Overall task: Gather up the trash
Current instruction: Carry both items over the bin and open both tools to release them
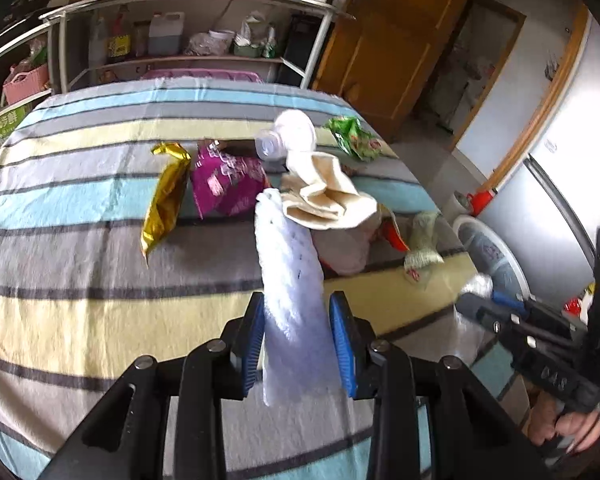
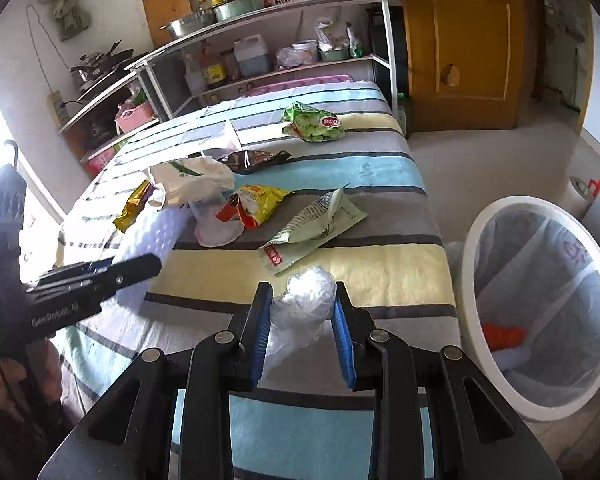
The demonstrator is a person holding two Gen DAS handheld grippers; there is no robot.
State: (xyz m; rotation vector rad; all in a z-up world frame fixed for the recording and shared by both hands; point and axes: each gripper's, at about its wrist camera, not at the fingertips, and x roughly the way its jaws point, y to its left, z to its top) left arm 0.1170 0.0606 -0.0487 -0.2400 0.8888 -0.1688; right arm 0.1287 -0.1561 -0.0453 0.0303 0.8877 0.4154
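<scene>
Left gripper [image 1: 296, 336] clamped on a white quilted tissue [image 1: 288, 264], held up over the striped bench [image 1: 80, 208]. Right gripper [image 2: 302, 332] clamped on a crumpled clear plastic wad [image 2: 306, 300], above the bench's near right corner. White lined bin [image 2: 540, 320] on the floor just beside the bench's right edge, some waste already inside. Step in hand judged: carrying both pieces to the bin. Next move calls for swinging right over the rim, then releasing. Green wrapper [image 2: 312, 122], yellow packet [image 2: 256, 204] and gold wrapper [image 1: 166, 196] remaining on the bench.
</scene>
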